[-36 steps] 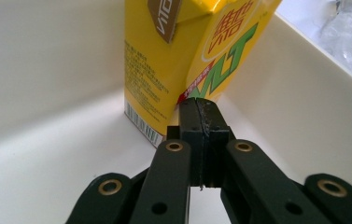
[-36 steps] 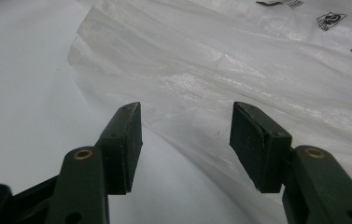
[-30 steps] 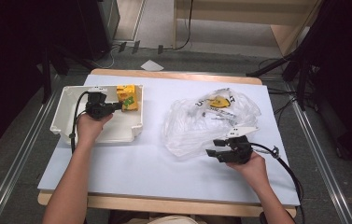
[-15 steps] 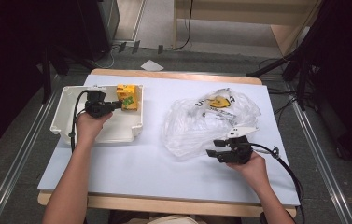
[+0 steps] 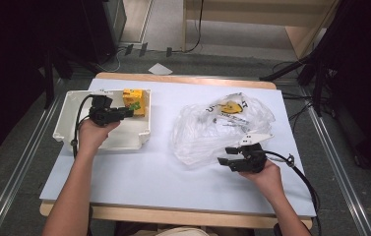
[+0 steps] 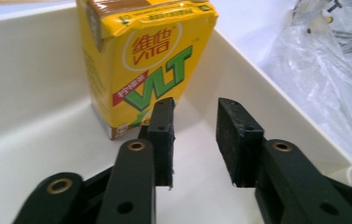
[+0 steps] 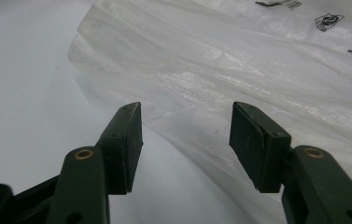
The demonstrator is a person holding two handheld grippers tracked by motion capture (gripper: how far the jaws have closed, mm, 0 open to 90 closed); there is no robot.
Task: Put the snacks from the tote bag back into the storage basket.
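Now my left gripper (image 6: 194, 142) has just been opening — nothing between its jaws — and the upright yellow VLT carton (image 6: 138, 60) stands just beyond, in the white tray's (image 5: 70, 115) far right corner.

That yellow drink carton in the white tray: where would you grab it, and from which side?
Grip the yellow drink carton across its upper body, coming from above. It stands upright in the white tray's corner, walls close by. The left gripper has just been opening, nothing between its jaws.
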